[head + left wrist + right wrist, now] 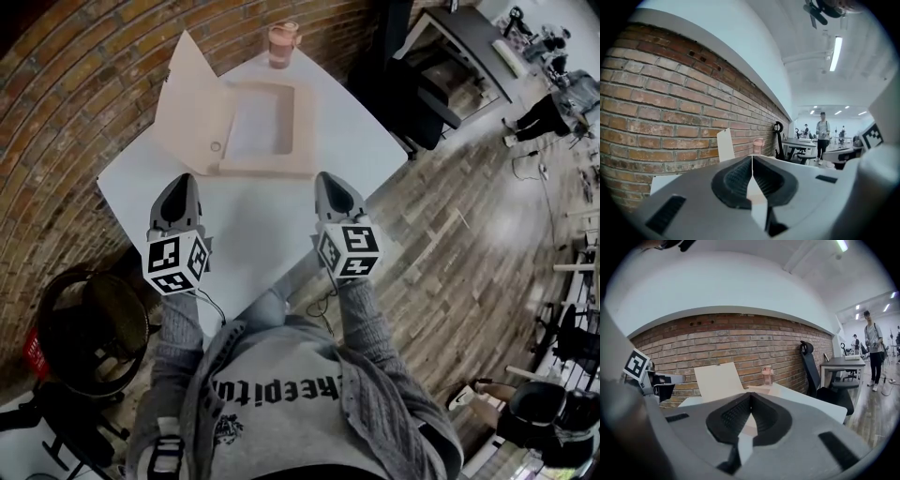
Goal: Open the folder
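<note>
Folder (253, 131) lies open on the white table (272, 225). One half lies flat, and the cover (192, 98) stands up tilted on the side toward the brick wall (75, 84). Past the folder's far edge, at the table's corner, stands a pink cup (283, 44), apart from the folder. To the folder's right a strip of bare tabletop runs to the table's edge, and beyond that edge is a black chair (412, 98). On the folder's near side the tabletop is bare, a broad stretch down to the person's body.

Both grippers hang over that near stretch, side by side, tips toward the folder and clear of it. The left gripper (183, 180) lines up roughly with the folder's left near corner, under the raised cover. The right gripper (328, 178) lines up just outside its right near corner. Each points almost level, tipped slightly down — the gripper views look out across the table at the upright cover (717, 380) and the cup (767, 376). The left gripper's jaws are pressed together with nothing between them, and the right gripper's jaws are likewise clenched on nothing. Grey sleeves (370, 319) reach forward behind the marker cubes.
</note>
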A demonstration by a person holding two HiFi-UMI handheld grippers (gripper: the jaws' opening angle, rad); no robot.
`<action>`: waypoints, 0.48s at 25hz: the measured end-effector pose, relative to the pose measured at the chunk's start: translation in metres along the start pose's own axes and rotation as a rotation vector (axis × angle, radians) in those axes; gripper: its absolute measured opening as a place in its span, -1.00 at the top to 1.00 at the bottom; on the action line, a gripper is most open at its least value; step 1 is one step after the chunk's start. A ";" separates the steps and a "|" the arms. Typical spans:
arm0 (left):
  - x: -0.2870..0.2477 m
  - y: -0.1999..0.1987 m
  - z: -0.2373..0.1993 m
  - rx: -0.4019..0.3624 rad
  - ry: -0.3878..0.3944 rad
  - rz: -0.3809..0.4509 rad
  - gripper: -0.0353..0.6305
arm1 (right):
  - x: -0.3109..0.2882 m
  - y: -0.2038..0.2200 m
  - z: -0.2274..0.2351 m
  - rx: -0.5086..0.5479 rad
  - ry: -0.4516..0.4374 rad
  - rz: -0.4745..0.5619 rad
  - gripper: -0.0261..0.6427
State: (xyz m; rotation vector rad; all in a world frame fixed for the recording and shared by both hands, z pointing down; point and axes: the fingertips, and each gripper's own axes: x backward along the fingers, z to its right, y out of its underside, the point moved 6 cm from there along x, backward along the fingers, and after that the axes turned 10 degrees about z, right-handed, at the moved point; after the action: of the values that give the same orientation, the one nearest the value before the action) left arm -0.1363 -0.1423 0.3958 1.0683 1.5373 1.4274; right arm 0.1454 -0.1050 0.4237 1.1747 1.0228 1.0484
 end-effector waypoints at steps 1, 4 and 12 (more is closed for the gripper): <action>0.003 -0.003 0.002 0.001 0.005 0.007 0.86 | 0.004 -0.003 -0.001 0.005 0.002 0.010 0.91; 0.010 -0.012 0.009 -0.002 0.018 0.029 0.86 | 0.017 -0.013 -0.003 0.015 0.012 0.042 0.91; 0.032 -0.033 0.021 -0.008 0.034 0.077 0.86 | 0.052 -0.039 -0.009 0.044 0.038 0.113 0.91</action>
State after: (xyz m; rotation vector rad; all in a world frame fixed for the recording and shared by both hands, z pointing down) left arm -0.1305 -0.1058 0.3619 1.1145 1.5278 1.5103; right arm 0.1512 -0.0562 0.3809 1.2651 1.0231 1.1454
